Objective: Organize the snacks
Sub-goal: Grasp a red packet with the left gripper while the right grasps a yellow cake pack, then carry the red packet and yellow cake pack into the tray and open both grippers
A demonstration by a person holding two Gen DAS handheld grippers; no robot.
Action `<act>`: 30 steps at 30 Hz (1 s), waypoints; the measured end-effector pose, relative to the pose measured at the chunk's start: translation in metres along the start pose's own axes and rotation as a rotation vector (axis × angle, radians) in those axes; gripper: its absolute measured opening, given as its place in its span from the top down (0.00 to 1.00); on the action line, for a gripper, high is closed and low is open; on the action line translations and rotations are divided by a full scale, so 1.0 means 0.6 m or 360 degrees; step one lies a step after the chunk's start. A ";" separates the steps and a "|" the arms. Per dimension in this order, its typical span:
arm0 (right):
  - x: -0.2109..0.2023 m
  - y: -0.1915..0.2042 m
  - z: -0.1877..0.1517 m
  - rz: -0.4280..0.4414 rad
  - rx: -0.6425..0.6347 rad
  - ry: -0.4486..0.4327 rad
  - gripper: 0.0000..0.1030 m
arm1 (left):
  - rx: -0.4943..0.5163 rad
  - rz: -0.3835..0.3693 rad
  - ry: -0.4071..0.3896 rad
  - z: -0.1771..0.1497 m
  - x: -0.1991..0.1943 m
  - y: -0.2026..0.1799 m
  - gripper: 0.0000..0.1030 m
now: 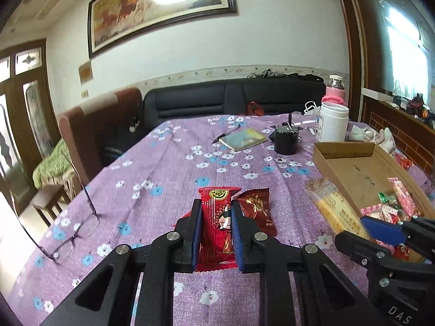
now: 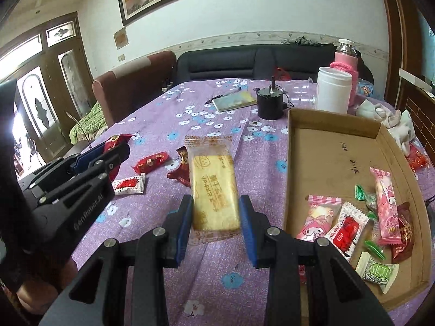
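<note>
My left gripper (image 1: 216, 212) is shut on a red snack packet (image 1: 217, 225) printed with a cartoon figure, held above the purple cloth. A dark red packet (image 1: 257, 206) lies just right of it. My right gripper (image 2: 216, 212) is shut on a long yellow biscuit packet (image 2: 213, 190), left of the cardboard box (image 2: 334, 146). The box holds several wrapped candies and pink packets (image 2: 350, 222). The left gripper also shows in the right wrist view (image 2: 114, 149), with its red packet (image 2: 115, 140). The right gripper also shows in the left wrist view (image 1: 361, 228), with its biscuit packet (image 1: 334, 209).
Loose red and white packets (image 2: 152, 161) lie on the flowered cloth (image 2: 206, 260). A pair of glasses (image 1: 78, 228) lies at the left. A notebook with pen (image 1: 244, 138), a black pot (image 1: 285, 138), a white jar (image 1: 333, 122) and a pink bottle (image 2: 346, 57) stand at the far side.
</note>
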State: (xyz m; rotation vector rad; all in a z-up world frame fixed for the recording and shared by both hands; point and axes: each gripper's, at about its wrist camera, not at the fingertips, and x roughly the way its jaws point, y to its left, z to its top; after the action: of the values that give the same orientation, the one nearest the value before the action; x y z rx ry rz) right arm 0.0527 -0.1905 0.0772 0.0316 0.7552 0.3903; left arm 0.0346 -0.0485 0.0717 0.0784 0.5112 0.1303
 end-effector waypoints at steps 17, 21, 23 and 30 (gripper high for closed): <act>-0.014 -0.008 0.005 0.0012 0.0022 -0.0045 0.68 | 0.0064 0.0076 -0.0033 -0.007 -0.004 -0.012 0.80; -0.016 -0.009 0.007 0.0013 0.0024 -0.0052 0.68 | 0.0078 0.0090 -0.0048 -0.007 -0.006 -0.015 0.80; -0.018 -0.010 0.006 0.0015 0.0028 -0.0053 0.68 | 0.0083 0.0094 -0.0055 -0.008 -0.008 -0.016 0.80; -0.020 -0.013 0.007 0.0012 0.0035 -0.0055 0.68 | 0.0094 0.0103 -0.0072 -0.010 -0.012 -0.017 0.80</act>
State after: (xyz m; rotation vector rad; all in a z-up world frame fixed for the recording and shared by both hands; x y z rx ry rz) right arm 0.0504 -0.2014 0.0867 0.0614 0.7256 0.3876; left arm 0.0264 -0.0596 0.0691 0.1551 0.4677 0.1763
